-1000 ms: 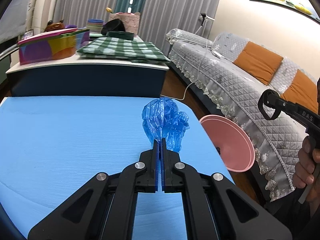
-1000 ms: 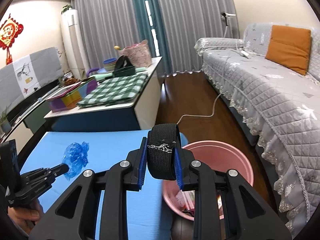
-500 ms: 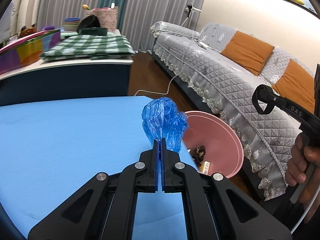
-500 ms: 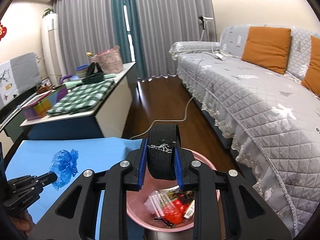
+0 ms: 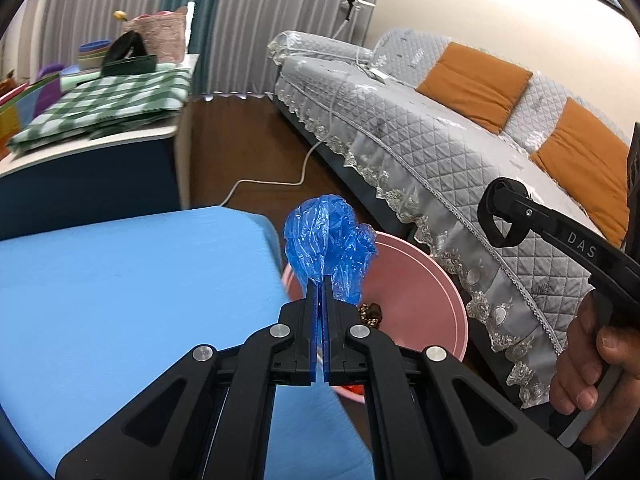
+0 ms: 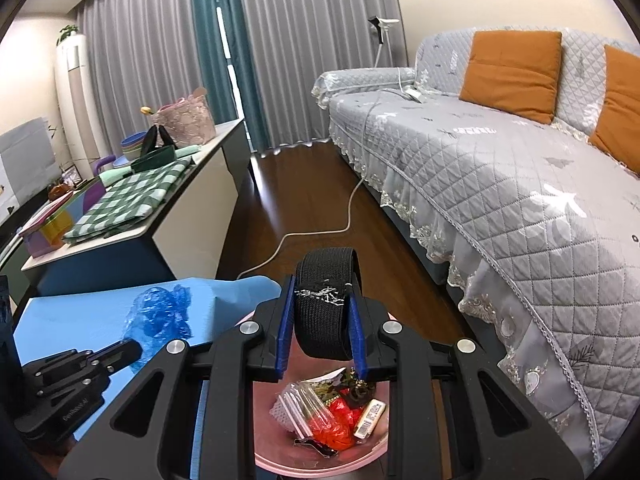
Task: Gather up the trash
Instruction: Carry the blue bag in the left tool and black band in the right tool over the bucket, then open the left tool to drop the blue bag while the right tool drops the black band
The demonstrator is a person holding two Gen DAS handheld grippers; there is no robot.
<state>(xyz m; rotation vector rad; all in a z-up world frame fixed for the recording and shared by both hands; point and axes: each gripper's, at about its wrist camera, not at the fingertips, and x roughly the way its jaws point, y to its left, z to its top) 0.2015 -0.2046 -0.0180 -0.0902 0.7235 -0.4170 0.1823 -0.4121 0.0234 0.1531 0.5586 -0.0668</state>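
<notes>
My left gripper (image 5: 320, 286) is shut on a crumpled blue plastic bag (image 5: 326, 240), held at the right edge of the blue table (image 5: 120, 300) over the near rim of the pink bin (image 5: 420, 292). The same bag (image 6: 160, 314) and left gripper (image 6: 132, 346) show at the left of the right wrist view. My right gripper (image 6: 322, 292) is shut on a black elastic band loop (image 6: 326, 308) directly above the pink bin (image 6: 276, 458), which holds several wrappers and red scraps. In the left wrist view the right gripper (image 5: 494, 218) with the black band (image 5: 490, 220) hangs over the sofa edge.
A grey quilted sofa (image 6: 500, 168) with orange cushions (image 6: 510, 68) runs along the right. A white cable (image 6: 316, 232) lies on the dark wood floor. A side table (image 6: 120, 216) with a green checked cloth (image 6: 132, 196), bowls and a basket stands at the left.
Both grippers have swung right toward the pink bin. The blue bag has passed from over the table to its right edge by the bin. The band now hangs over the bin's inside.
</notes>
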